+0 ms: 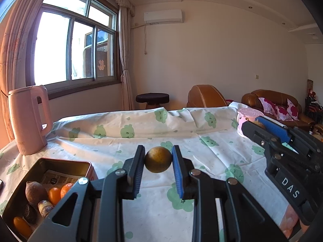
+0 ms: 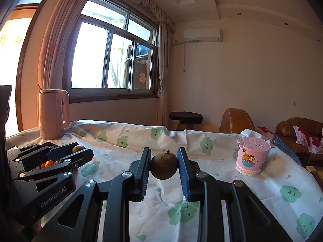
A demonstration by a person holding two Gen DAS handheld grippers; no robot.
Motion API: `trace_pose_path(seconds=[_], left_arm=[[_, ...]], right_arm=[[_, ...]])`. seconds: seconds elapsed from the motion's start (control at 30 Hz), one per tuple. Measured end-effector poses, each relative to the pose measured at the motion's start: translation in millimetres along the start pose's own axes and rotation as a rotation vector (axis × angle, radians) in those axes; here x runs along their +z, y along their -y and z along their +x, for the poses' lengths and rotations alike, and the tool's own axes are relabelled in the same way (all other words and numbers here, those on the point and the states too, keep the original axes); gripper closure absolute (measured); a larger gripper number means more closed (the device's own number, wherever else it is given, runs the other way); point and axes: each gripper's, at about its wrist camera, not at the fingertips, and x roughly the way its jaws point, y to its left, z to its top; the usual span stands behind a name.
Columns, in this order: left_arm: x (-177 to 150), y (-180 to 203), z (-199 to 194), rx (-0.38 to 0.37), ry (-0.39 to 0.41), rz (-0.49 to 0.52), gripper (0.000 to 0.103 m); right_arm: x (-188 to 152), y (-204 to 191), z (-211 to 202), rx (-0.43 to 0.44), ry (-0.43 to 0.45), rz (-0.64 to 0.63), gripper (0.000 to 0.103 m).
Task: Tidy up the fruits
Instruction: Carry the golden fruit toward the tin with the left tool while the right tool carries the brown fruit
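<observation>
Above the patterned tablecloth, the left gripper is pinching a round brown fruit and the right gripper is clamping a darker fruit. Both balls are risking a roll-out if the pads are loosening. Open cloth is lying ahead; the tin box is sitting lower left, the pink cup crowding the right edge.

The left wrist camera sits just behind the left gripper, looking along its fingers slightly downward across the tablecloth toward the window at upper left; the right wrist camera looks likewise past the right gripper; both are close to the table – and share the pink kettle, pink cup, stool and sofa; each catches the other gripper at its frame edge.
</observation>
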Motion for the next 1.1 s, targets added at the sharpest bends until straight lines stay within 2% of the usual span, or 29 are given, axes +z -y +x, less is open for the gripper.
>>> trace_pose_path(seconds=[0.43, 1.1], left_arm=[[-5, -11, -17, -0.003, 0.009, -0.015, 0.074], [-19, -65, -49, 0.046, -0.027, -0.053, 0.074]], right_arm=[[2, -9, -9, -0.006, 0.028, -0.031, 0.074], [12, -67, -8, 0.168, -0.016, -0.01, 0.074]])
